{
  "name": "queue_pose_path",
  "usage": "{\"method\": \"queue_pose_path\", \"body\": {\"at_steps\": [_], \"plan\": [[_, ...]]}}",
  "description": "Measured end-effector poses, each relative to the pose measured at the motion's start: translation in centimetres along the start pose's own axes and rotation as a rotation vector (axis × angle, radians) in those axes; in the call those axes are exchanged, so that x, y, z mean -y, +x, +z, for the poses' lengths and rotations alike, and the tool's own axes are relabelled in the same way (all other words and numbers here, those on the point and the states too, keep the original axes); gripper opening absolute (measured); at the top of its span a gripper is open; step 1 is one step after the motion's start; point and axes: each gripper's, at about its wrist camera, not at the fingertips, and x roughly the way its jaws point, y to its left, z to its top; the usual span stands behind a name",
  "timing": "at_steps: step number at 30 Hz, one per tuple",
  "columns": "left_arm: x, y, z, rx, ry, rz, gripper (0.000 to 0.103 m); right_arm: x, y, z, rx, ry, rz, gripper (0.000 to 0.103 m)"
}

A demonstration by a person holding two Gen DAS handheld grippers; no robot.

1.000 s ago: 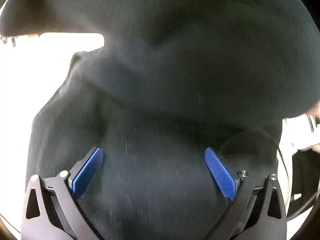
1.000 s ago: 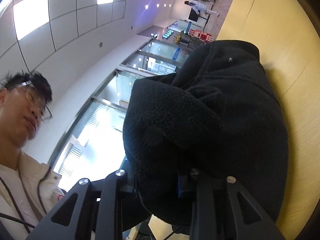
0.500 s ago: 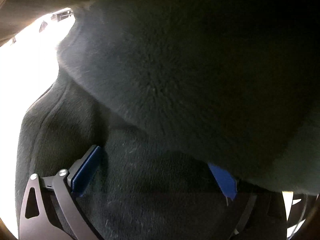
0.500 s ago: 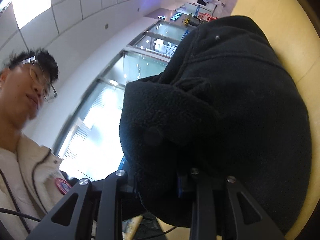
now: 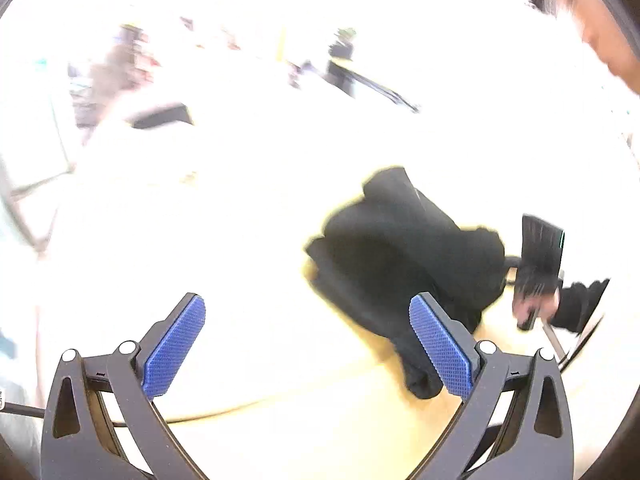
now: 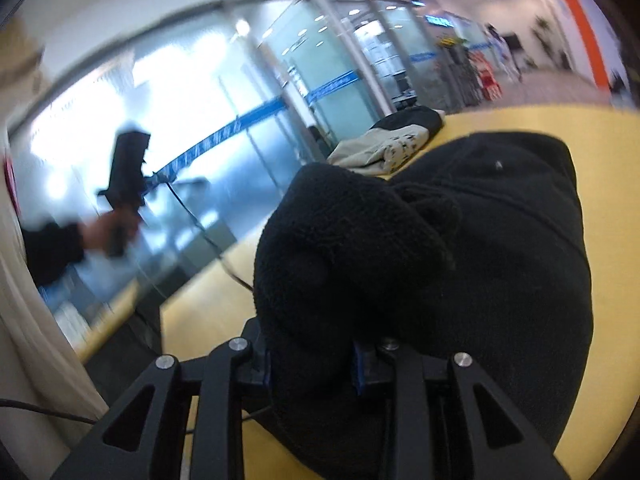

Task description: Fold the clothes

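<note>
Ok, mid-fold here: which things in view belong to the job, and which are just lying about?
In the job:
- black fleece garment, a bunched fold clamped in the right gripper
- left gripper, open, holding nothing
- yellow table under the fleece

Lying about:
- pale printed garment at the table's far edge
- dark garment behind it
- black cable

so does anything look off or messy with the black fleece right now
The black fleece lies bunched in a lumpy heap on the yellow table, not flat. Only the right gripper pinches a fold; the left gripper hangs open and empty, away from it.
</note>
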Motion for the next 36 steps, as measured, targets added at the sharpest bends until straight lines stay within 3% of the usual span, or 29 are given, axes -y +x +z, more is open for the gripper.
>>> {"method": "queue_pose_path", "body": {"at_steps": [2, 4, 7, 10, 13, 16, 18, 21, 23, 26, 29, 31, 34, 36], "plan": [[-0.3, -3.6, 1.9, -0.013, 0.028, 0.134, 0.103, -1.7, 1.2, -0.7, -0.050, -0.107, -0.028, 0.030], [0.9, -6.0, 4.2, -0.049, 0.126, 0.289, 0.103, -0.3, 1.5, -0.6, -0.074, -0.107, -0.011, 0.030], [-1.3, -10.8, 8.7, -0.074, 0.199, 0.441, 0.103, 0.6, 0.7, -2.8, -0.047, -0.043, 0.013, 0.030], [-2.5, -9.8, 9.0, -0.050, 0.094, 0.468, 0.103, -1.1, 1.6, -4.2, -0.066, -0.101, -0.010, 0.031], [-1.6, -4.9, 7.3, -0.086, 0.139, 0.456, 0.103, -2.7, 3.4, -4.2, -0.096, -0.210, -0.068, 0.033], [0.9, 7.0, 4.6, -0.090, 0.144, 0.336, 0.103, -4.9, 5.1, -4.9, -0.117, -0.367, -0.173, 0.036], [2.8, 15.2, 3.0, -0.081, 0.138, 0.225, 0.103, -6.7, 6.4, -6.2, -0.124, -0.506, -0.262, 0.045], [5.9, 23.7, 3.8, -0.046, 0.151, 0.012, 0.103, -9.3, 7.8, -9.0, -0.129, -0.711, -0.401, 0.062], [8.8, 28.6, 5.5, -0.015, 0.189, -0.139, 0.103, -10.5, 8.4, -10.3, -0.127, -0.806, -0.473, 0.063], [12.9, 35.0, 8.2, 0.003, 0.232, -0.382, 0.103, -10.7, 7.9, -10.9, -0.123, -0.815, -0.482, 0.063], [16.8, 42.0, 8.5, -0.062, 0.295, -0.593, 0.103, -10.7, 7.4, -11.6, -0.137, -0.869, -0.471, 0.063], [18.8, 45.9, 7.0, -0.135, 0.388, -0.660, 0.103, -10.9, 7.1, -12.5, -0.163, -0.941, -0.465, 0.064], [20.8, 47.0, 3.4, -0.241, 0.532, -0.680, 0.103, -10.9, 5.9, -13.2, -0.201, -0.981, -0.412, 0.063], [20.3, 46.4, 2.2, -0.212, 0.532, -0.710, 0.103, -10.7, 3.9, -13.0, -0.211, -0.944, -0.331, 0.065]]}}
